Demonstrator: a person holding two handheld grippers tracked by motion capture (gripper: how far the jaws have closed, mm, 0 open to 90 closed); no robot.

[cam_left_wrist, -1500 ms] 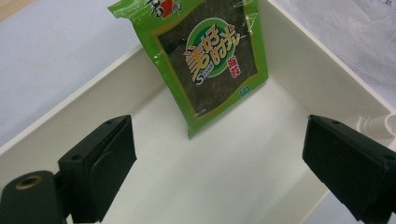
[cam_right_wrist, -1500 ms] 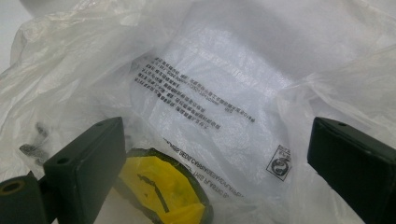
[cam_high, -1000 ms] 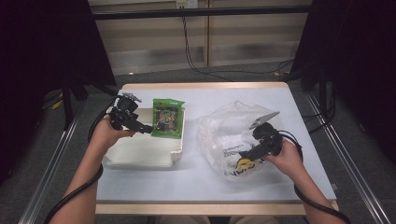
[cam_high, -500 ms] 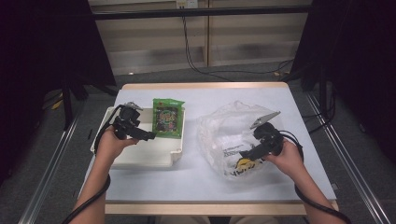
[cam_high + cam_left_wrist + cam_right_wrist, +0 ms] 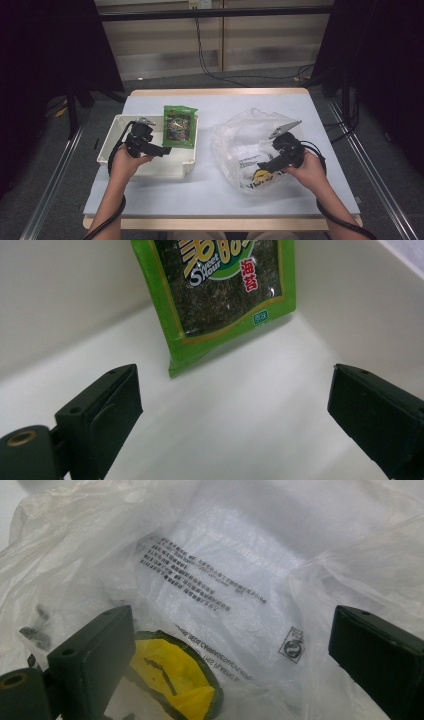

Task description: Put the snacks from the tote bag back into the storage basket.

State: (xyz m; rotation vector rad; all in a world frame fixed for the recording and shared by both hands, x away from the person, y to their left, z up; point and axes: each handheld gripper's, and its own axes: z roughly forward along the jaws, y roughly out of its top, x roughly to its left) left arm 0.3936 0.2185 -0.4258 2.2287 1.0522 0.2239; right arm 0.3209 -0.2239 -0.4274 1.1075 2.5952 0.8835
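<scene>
A green seaweed snack packet (image 5: 179,125) (image 5: 220,295) leans against the right far wall of a white bin (image 5: 112,132) on the table's left. My left gripper (image 5: 161,150) (image 5: 235,410) hovers inside the bin just short of the packet, open and holding nothing. A crumpled clear plastic bag (image 5: 247,142) (image 5: 235,570) with black print and a yellow logo (image 5: 172,680) lies right of centre. My right gripper (image 5: 261,166) (image 5: 230,665) is over the bag's near side, open, with bag film between its jaws but not pinched.
The table (image 5: 215,192) has a light blue-white top with a wooden front edge. Metal rails (image 5: 370,165) run along both sides. Black cables (image 5: 212,65) hang behind the far edge.
My left gripper has drawn back toward the near side of the bin, away from the packet, which stays leaning on the wall. The right gripper has barely moved.
</scene>
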